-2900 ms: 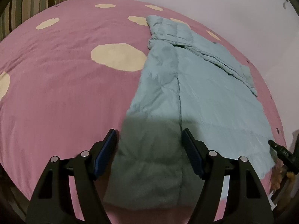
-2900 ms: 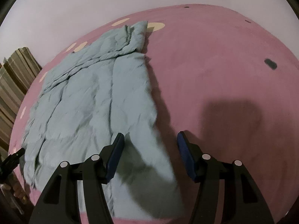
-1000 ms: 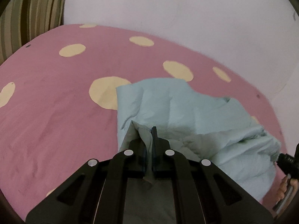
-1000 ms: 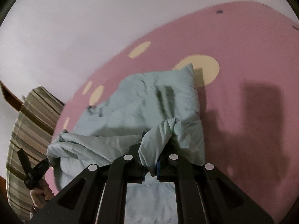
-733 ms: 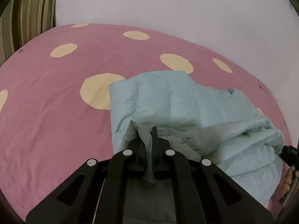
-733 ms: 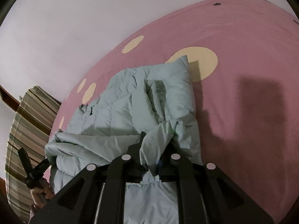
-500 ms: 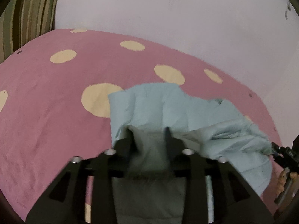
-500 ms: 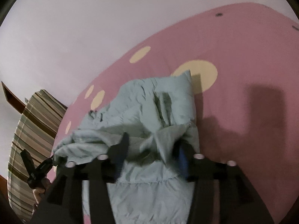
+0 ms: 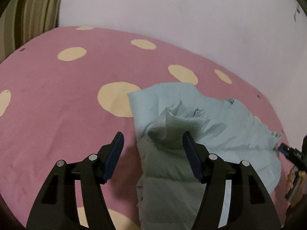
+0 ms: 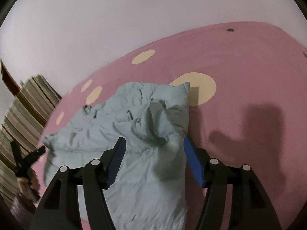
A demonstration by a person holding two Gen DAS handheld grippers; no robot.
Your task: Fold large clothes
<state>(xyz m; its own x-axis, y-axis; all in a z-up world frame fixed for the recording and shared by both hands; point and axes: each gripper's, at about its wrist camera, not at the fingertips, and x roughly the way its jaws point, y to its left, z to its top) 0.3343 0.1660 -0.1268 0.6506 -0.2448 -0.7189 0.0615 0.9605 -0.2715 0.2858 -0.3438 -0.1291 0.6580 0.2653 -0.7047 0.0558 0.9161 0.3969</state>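
Both tools, left tool (image 9: 151, 145) and right tool (image 10: 153, 150), gape wide over the pale-blue padded jacket (image 9: 201, 126) (empty, both); smooth its rumpled fold flat on the bed (image 9: 57, 99) before regripping.

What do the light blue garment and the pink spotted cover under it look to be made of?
The light blue garment looks like a padded, quilted jacket in thin matte synthetic shell: stitched channels, puffy bulk and crisp crumpled creases suggest it. The filling cannot be seen. The pink cover looks like soft woven or brushed fabric, matte, with cream dots and faint shallow wrinkles; whether cotton or a blend is unclear.
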